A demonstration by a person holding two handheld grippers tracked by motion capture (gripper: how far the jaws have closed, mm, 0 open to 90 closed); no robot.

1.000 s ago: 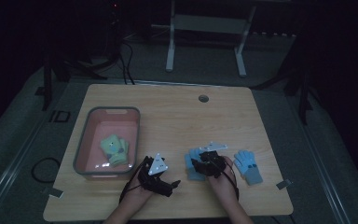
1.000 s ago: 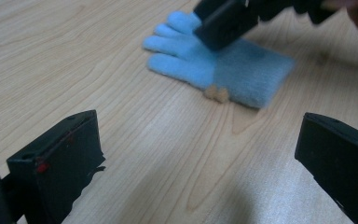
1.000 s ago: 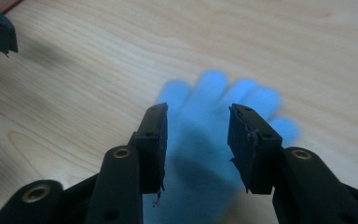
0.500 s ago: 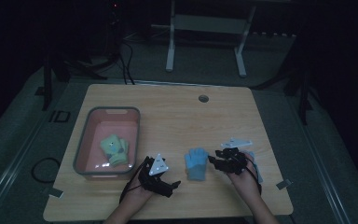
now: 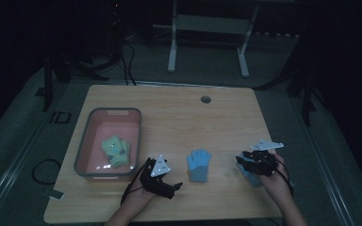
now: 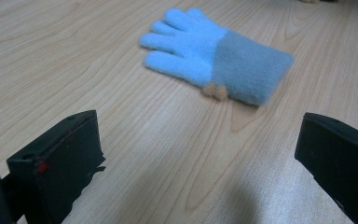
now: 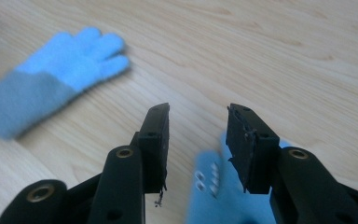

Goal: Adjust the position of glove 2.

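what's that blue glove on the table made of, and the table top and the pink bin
The blue glove looks like soft knitted fleece or chenille: fuzzy, matte nap, with a duller grey-blue cuff. The table appears to be light wood or a wood-look laminate, with visible grain lines and a smooth, faint sheen. The pink bin seems to be moulded plastic, with a smooth wall and rounded grey rim.

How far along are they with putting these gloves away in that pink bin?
Done, it seems: a green pair lies in the pink bin. In hand: nothing gripped; the right gripper, jaws apart and just closing a little, hovers over a second blue glove. The left gripper rests open, facing the blue glove on the table. Left: probably both blue gloves into the bin.
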